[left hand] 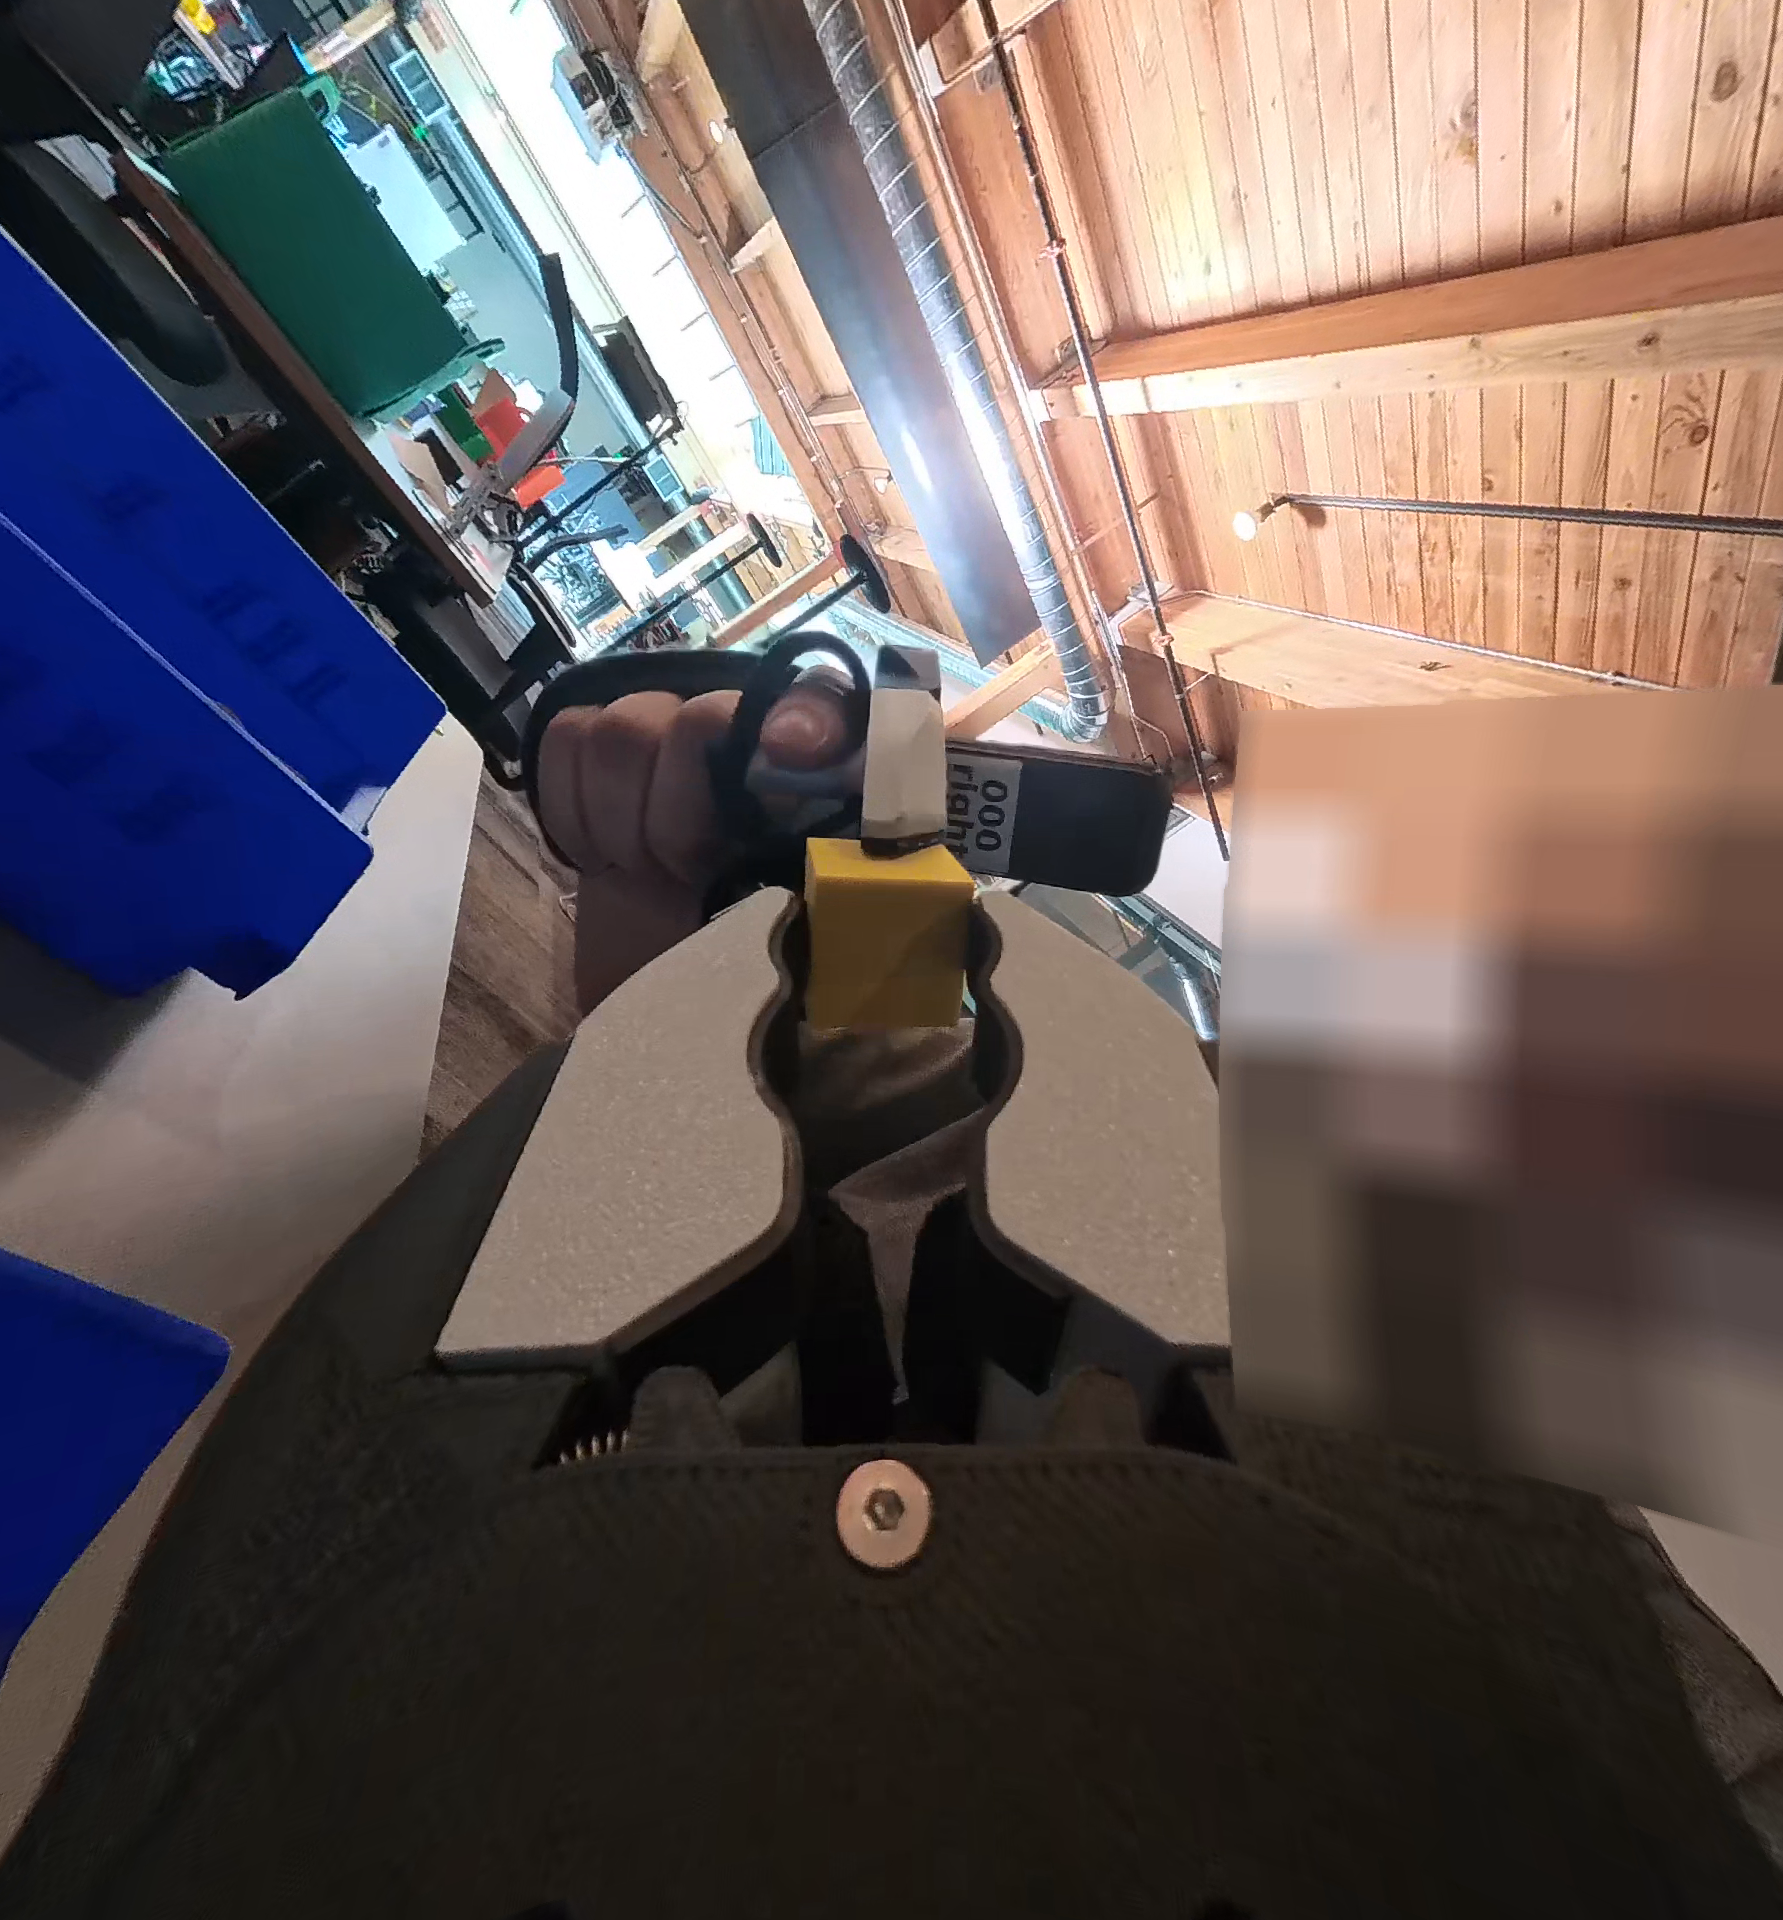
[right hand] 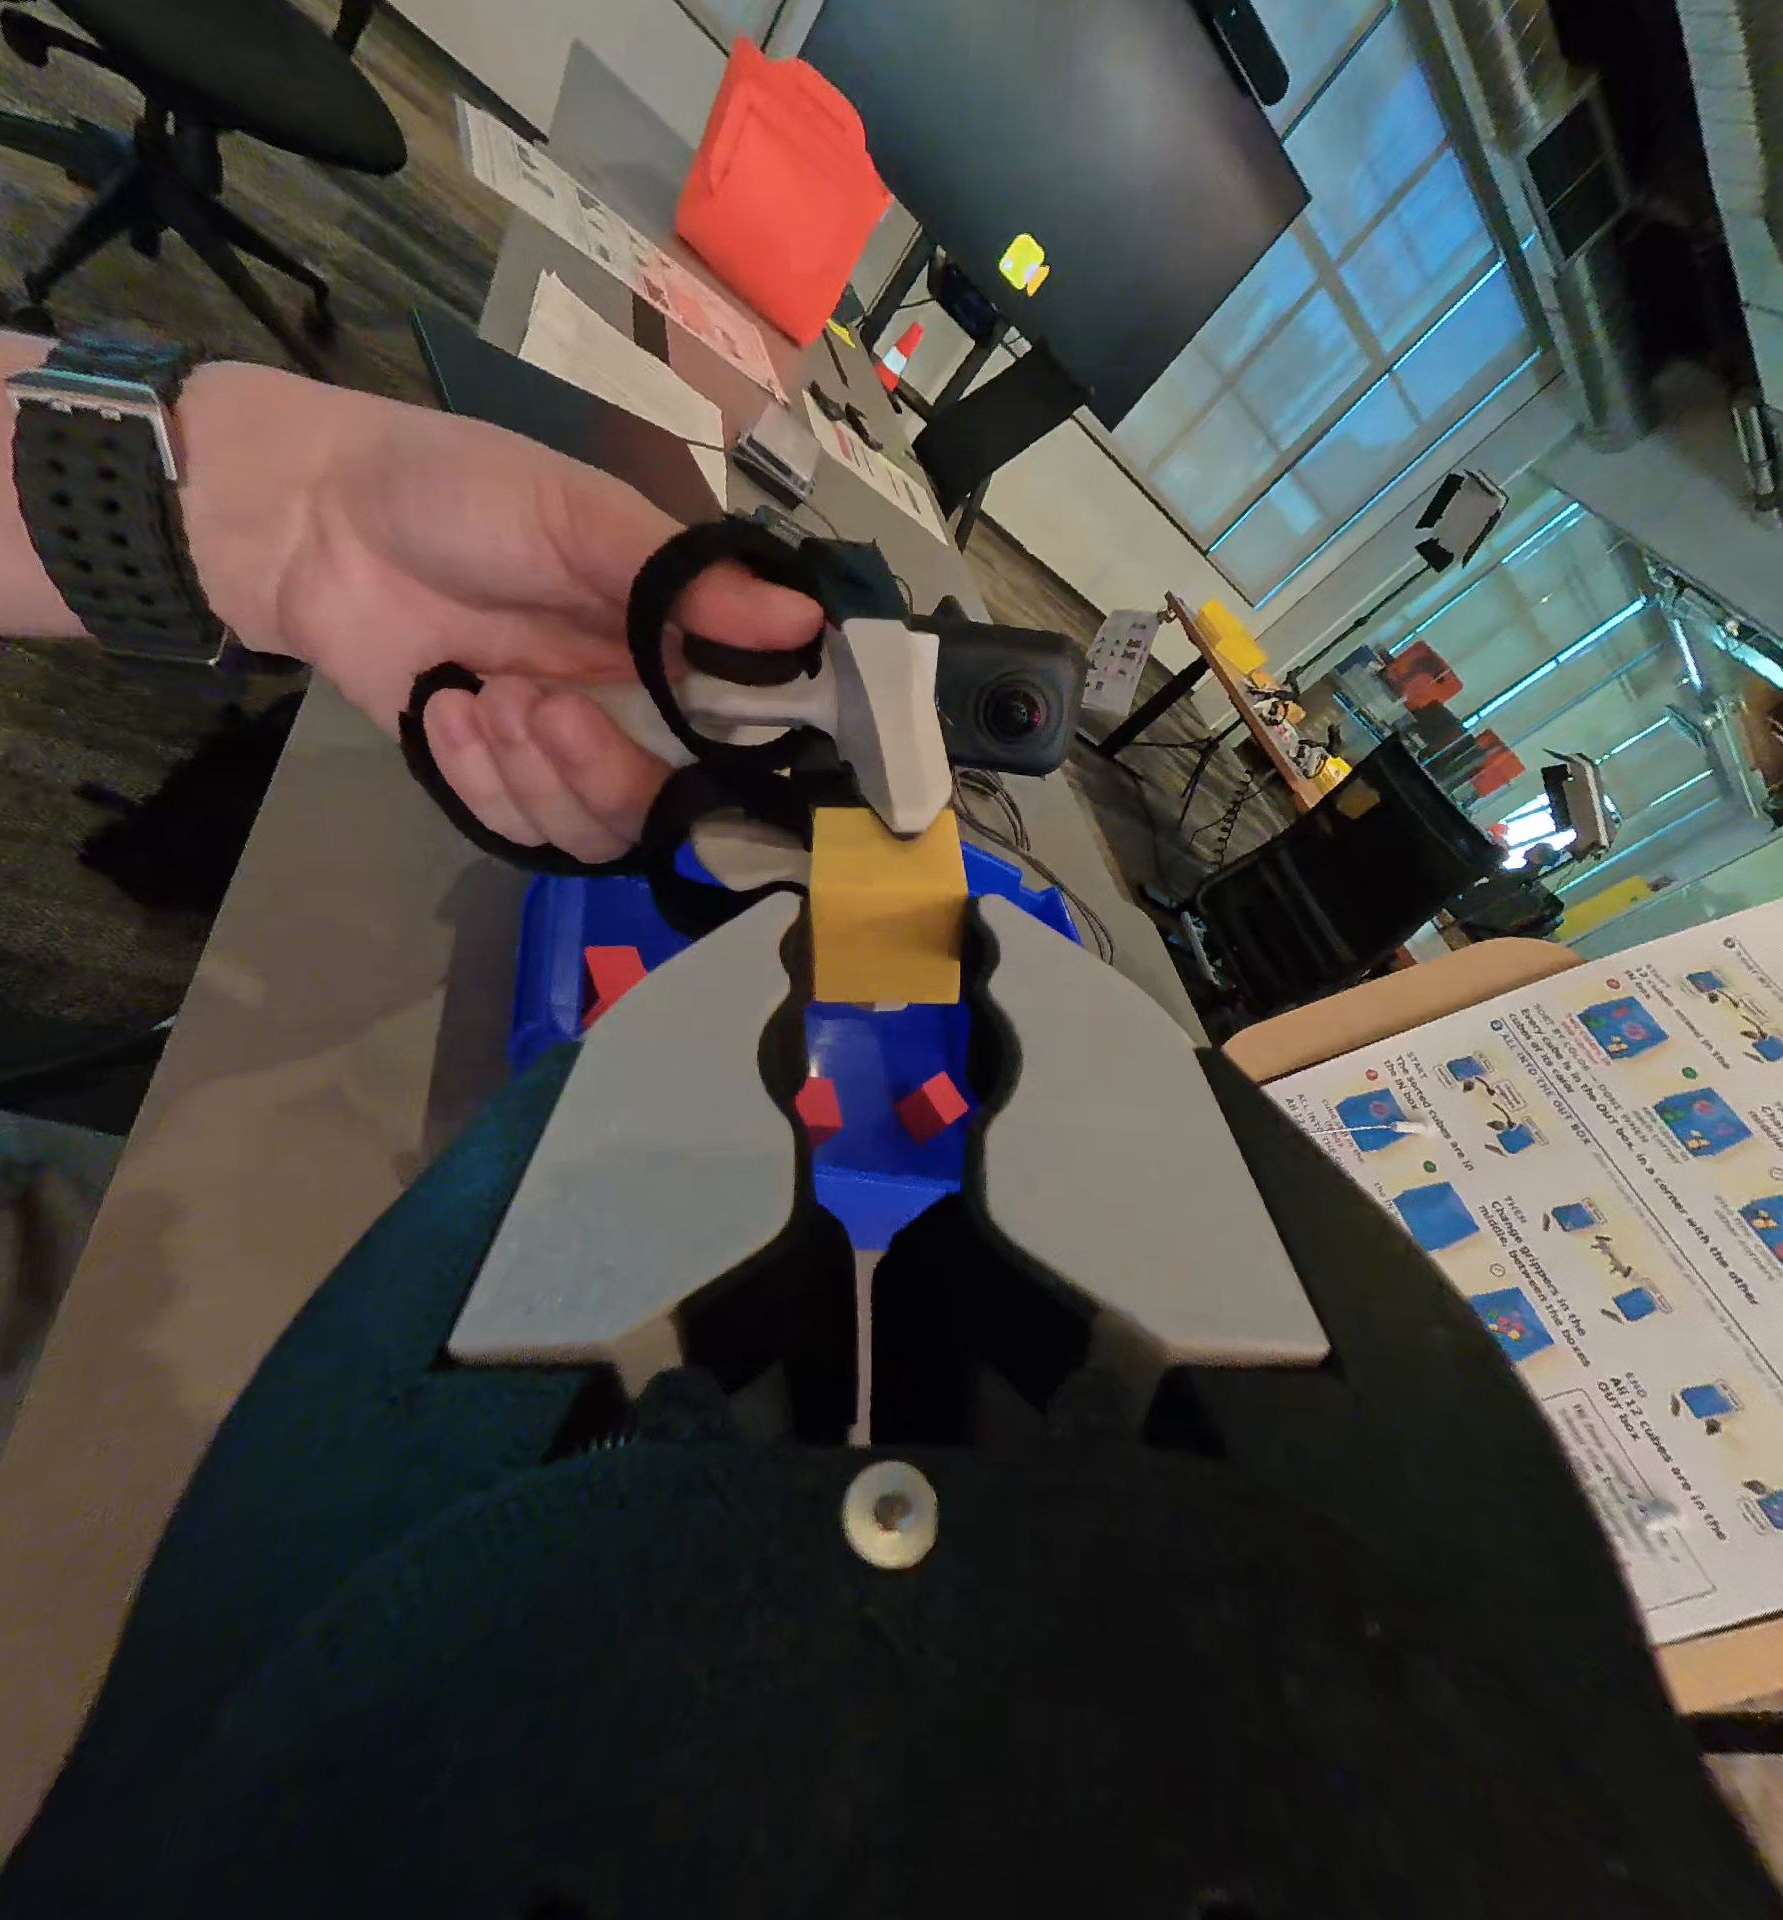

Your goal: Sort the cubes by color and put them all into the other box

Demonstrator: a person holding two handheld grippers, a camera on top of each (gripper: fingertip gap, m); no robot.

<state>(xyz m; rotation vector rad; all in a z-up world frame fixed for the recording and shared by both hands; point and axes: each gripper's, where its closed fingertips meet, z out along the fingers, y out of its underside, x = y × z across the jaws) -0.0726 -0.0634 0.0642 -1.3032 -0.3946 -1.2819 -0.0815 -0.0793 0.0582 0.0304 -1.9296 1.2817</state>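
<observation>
Up off the table: both grippers meet on one yellow cube. Left gripper has its grey fingers clamped on the cube's two side faces, near the tips. Right gripper likewise pinches the same yellow cube from the opposite end, fingers closed against its flanks. Each wrist view shows the other tool's finger tip touching the cube's far face, with a hand through black finger loops behind it; a watch strap sits on that wrist.

Below the cube, right view: blue bin on the grey table, red cubes inside. Printed sheet lies to the right. Left view: larger blue bins at the left, wooden ceiling overhead.

Handling, judged: cube looks rigid, light, smooth plastic, so somewhat slippery. Flat opposite faces are the place to hold, square on, not the edges.
</observation>
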